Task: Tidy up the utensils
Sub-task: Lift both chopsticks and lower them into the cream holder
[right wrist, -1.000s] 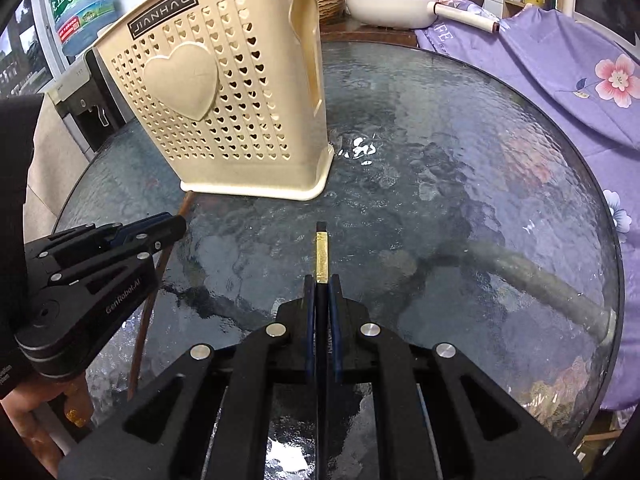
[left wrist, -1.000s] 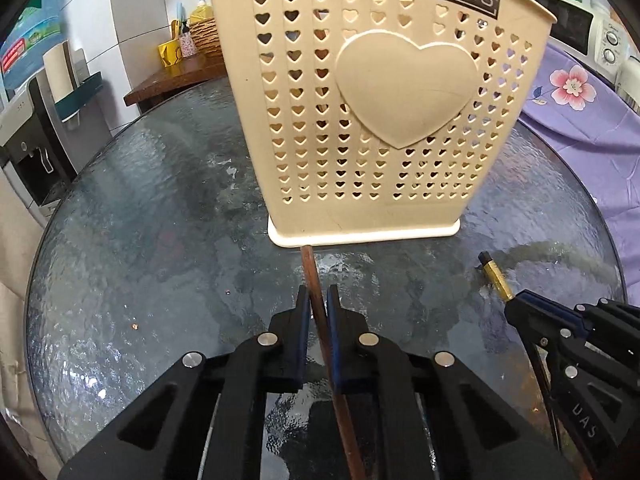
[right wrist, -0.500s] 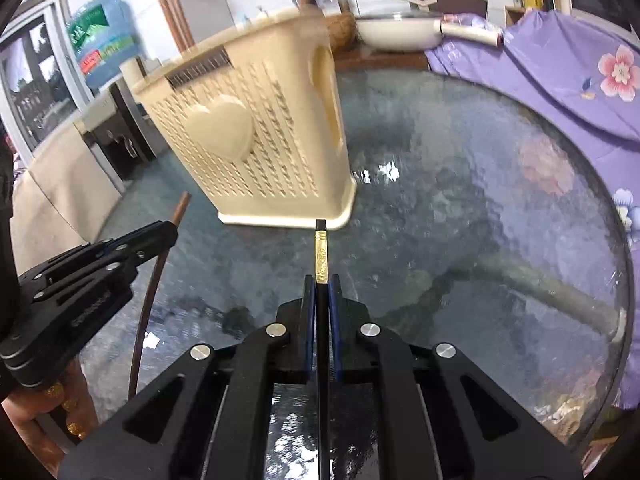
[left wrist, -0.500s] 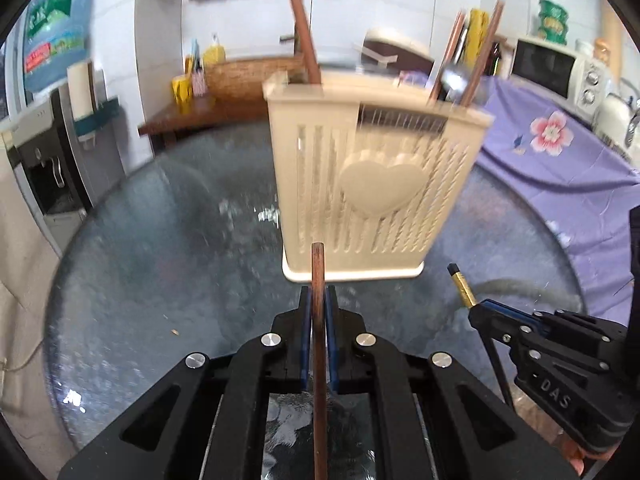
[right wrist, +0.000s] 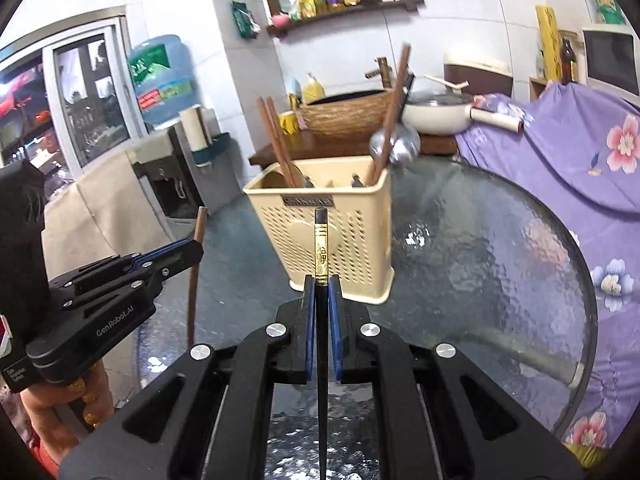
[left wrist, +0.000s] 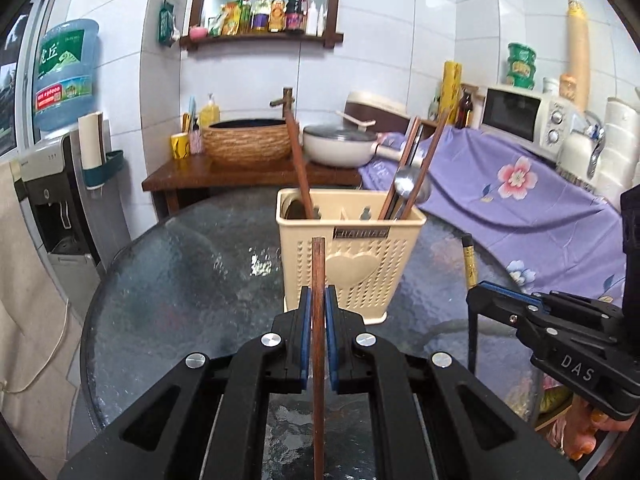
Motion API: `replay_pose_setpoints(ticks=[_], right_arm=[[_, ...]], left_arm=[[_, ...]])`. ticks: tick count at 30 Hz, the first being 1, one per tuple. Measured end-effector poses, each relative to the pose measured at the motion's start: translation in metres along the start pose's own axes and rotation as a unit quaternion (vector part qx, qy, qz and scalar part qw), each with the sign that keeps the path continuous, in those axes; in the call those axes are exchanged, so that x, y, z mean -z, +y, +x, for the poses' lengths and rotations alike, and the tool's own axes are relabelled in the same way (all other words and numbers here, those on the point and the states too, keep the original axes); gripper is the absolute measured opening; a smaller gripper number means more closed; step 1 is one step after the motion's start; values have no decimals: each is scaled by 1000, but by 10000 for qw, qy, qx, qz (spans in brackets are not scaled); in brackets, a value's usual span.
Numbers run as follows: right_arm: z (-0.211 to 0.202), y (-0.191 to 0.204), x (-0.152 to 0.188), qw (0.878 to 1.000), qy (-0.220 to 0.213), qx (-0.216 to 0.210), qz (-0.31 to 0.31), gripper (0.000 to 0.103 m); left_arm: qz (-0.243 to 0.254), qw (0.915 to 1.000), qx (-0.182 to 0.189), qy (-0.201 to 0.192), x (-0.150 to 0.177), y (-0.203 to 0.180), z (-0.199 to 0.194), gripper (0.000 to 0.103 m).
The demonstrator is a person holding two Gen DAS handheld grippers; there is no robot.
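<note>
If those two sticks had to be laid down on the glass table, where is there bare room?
The glass table shows bare patches right of the cream utensil holder, toward the purple floral cloth, and left of the holder toward the water dispenser. Nearest the camera it is crowded: the left gripper and right gripper each clamp a chopstick there.

A home kitchen: tiled walls, a shelf point(left wrist: 262, 36) of sauce bottles, a microwave point(left wrist: 520, 114), a lidded pan point(left wrist: 340, 146), a water dispenser point(left wrist: 60, 152) and a cutlery holder point(left wrist: 352, 256) on the round glass table point(left wrist: 180, 280).
</note>
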State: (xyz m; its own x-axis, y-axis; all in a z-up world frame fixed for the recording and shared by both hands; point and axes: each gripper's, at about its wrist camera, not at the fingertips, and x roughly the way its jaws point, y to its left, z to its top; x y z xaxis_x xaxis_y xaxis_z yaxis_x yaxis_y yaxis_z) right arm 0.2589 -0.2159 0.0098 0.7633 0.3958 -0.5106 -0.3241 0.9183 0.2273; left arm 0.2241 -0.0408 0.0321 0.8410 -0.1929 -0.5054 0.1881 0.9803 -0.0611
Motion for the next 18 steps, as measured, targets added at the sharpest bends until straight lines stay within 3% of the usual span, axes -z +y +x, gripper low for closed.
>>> replay_pose_setpoints(ticks=[18], right_arm=[[-29, 26, -41, 9981, -387, -212, -440, 7]], left_arm=[[151, 9984, 113, -529, -35, -5, -31, 7]])
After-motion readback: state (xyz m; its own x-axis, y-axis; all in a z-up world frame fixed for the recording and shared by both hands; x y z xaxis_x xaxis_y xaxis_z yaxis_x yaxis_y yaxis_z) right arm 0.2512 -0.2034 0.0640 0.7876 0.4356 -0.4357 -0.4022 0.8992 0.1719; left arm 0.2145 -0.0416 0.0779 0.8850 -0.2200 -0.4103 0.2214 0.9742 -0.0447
